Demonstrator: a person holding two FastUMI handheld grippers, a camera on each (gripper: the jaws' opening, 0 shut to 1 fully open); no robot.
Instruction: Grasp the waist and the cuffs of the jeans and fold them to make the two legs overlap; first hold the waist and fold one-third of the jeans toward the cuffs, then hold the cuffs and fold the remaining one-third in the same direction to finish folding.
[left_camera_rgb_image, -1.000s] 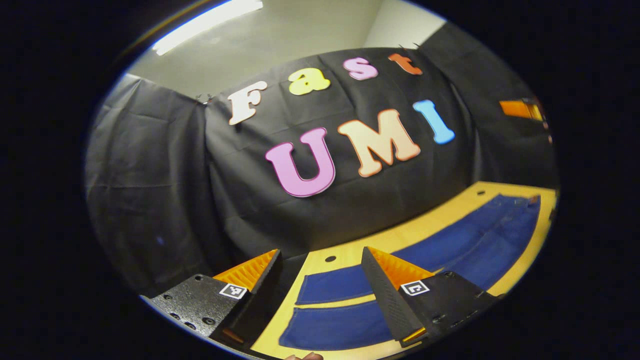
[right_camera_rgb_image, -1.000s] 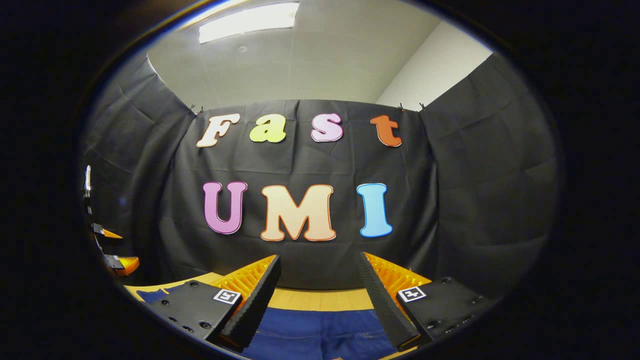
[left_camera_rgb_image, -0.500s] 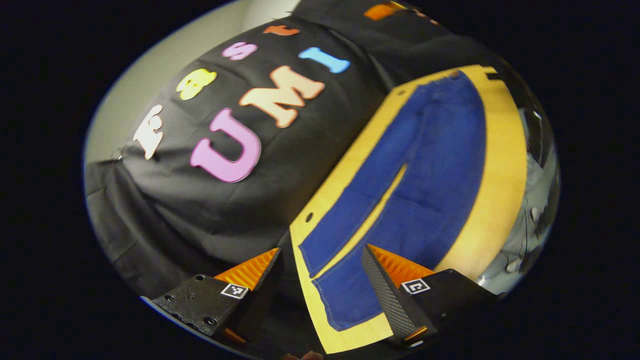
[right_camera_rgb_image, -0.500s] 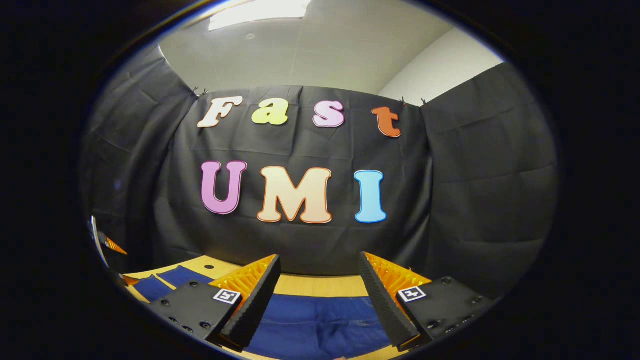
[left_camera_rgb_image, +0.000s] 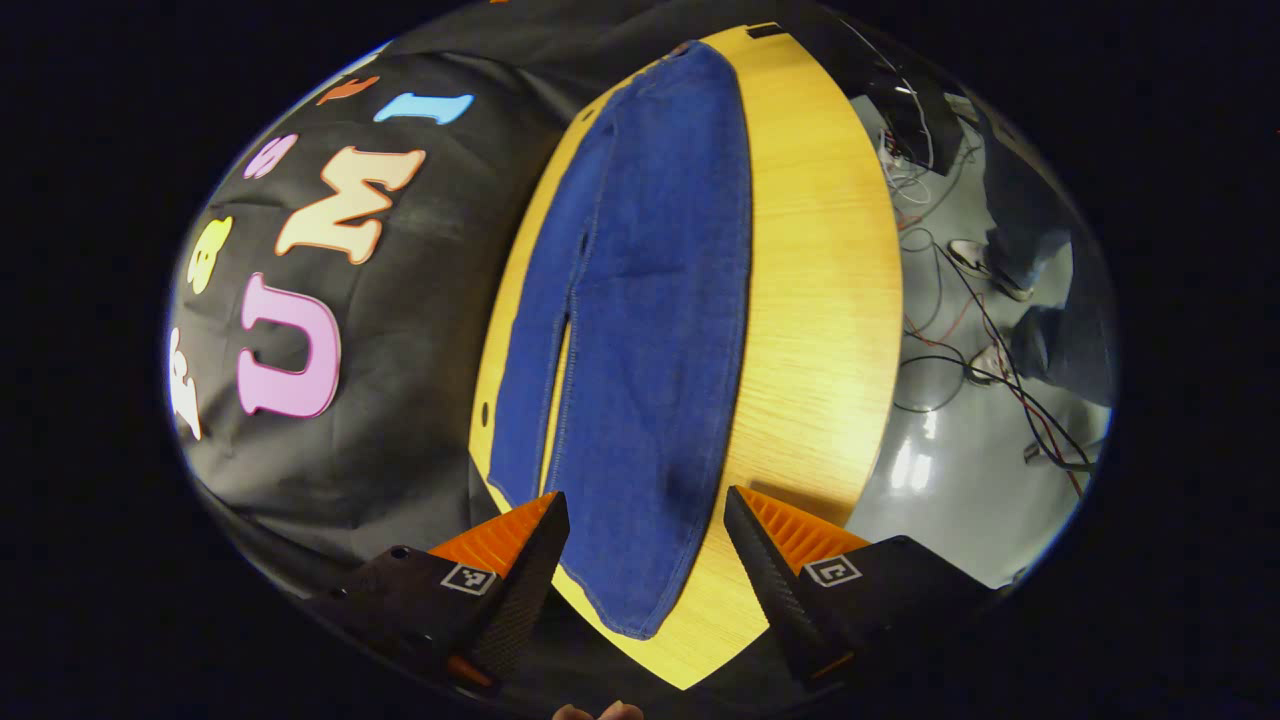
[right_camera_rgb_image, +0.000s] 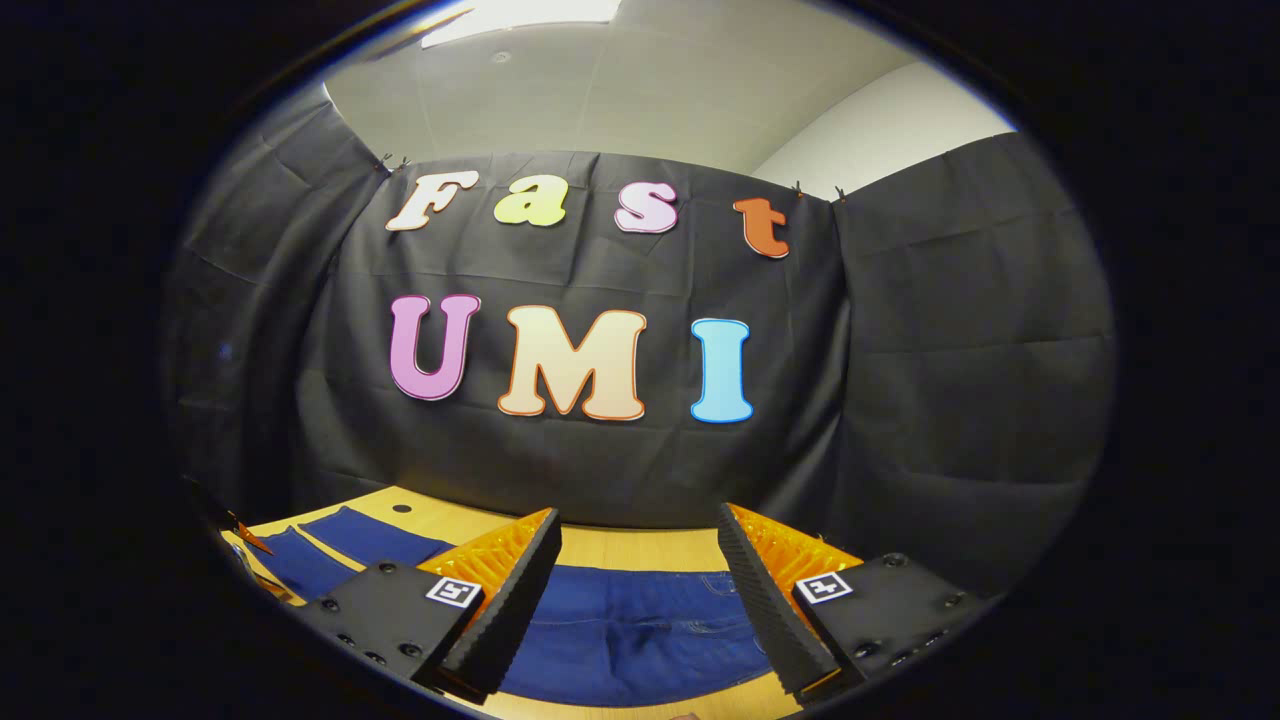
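1. Table (left_camera_rgb_image: 820, 300): pale wood, with the booth's black cloth along its far edge. A grey floor (left_camera_rgb_image: 950, 450) strewn with cables lies off its near side.
2. Jeans (left_camera_rgb_image: 650, 300): spread flat and unfolded along the table, legs side by side with a narrow gap between them. Cuffs sit at the left end, waist at the right.
3. Left gripper (left_camera_rgb_image: 645, 530): jaws spread, empty, hovering over the near leg's cuff.
4. Right gripper (right_camera_rgb_image: 635, 570): jaws spread, empty, above the waist, apart from the cloth.
5. Judgement: no fold begun. For a clean leg-over-leg fold, pinch cuff and waist on the same long edge, lift together, keep the cloth taut.
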